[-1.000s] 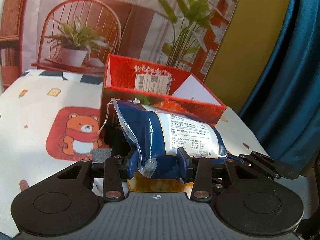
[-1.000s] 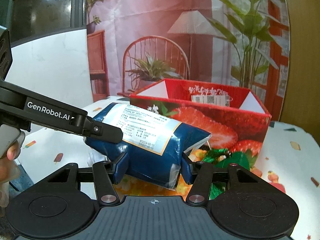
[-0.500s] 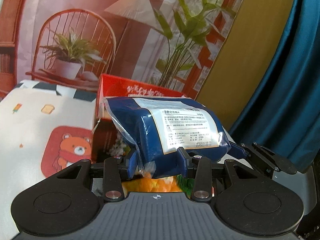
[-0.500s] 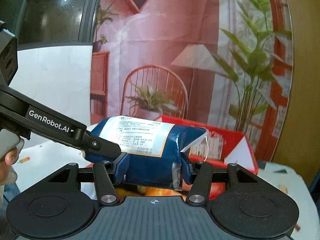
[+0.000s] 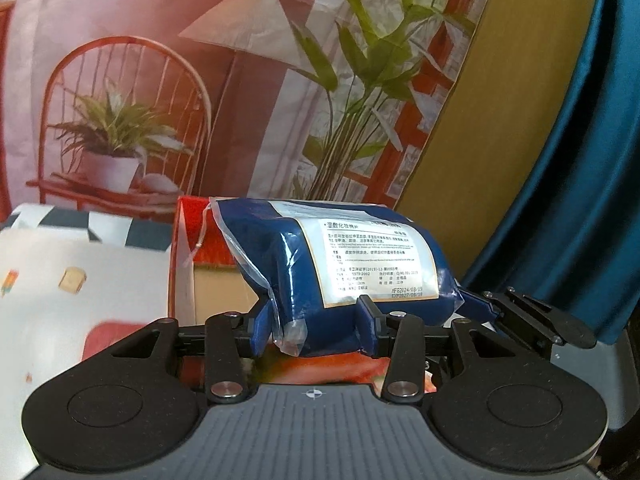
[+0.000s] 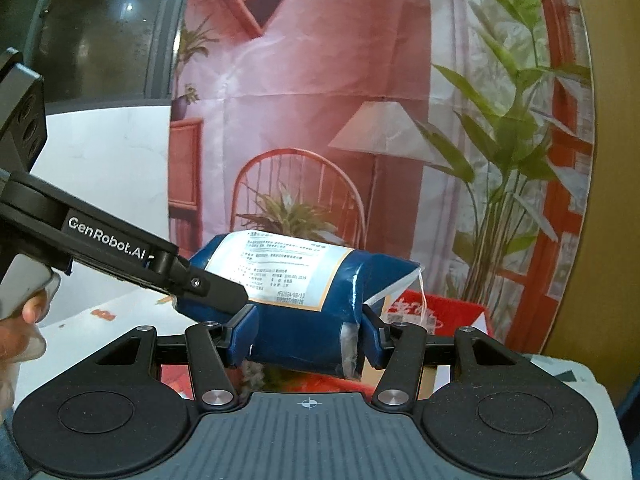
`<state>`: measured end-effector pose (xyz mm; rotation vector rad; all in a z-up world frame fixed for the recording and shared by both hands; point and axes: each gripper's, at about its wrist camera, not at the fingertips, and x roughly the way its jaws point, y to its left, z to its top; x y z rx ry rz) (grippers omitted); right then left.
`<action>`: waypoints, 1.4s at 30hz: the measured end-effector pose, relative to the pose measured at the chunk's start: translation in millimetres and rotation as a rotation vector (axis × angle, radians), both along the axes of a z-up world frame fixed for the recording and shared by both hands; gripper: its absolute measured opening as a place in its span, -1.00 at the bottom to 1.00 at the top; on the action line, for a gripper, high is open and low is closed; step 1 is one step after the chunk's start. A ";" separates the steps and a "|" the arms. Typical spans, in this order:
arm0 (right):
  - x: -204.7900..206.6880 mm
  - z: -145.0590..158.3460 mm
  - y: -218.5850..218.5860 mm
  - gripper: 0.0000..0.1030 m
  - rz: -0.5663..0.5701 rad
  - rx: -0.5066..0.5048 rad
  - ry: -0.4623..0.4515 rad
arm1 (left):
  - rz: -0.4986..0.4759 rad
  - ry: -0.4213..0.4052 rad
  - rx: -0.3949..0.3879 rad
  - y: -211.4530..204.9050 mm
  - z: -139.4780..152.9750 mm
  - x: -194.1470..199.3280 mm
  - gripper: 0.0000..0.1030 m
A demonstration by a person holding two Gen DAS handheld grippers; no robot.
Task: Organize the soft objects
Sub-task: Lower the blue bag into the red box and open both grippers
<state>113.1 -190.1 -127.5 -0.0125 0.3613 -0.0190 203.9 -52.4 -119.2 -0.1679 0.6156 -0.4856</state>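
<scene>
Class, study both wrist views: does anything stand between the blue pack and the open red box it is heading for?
Nothing visible does. The blue pack hangs between the left claw and the right claw, whose pads press its sides; the left claw's jaws are opening. The red box sits just behind and below it.

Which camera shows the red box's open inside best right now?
Left wrist: the red box shows its left wall and tan inside beside the blue pack. The right wrist view shows only a red corner behind the pack.

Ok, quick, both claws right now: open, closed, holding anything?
Left claw: opening, blue pack between its fingers.
Right claw: closed on the same pack.
</scene>
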 end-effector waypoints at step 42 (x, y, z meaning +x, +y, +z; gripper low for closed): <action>118.5 -70.3 -81.0 0.12 -0.071 0.220 0.344 | 0.038 0.132 0.144 -13.4 -51.9 96.1 0.25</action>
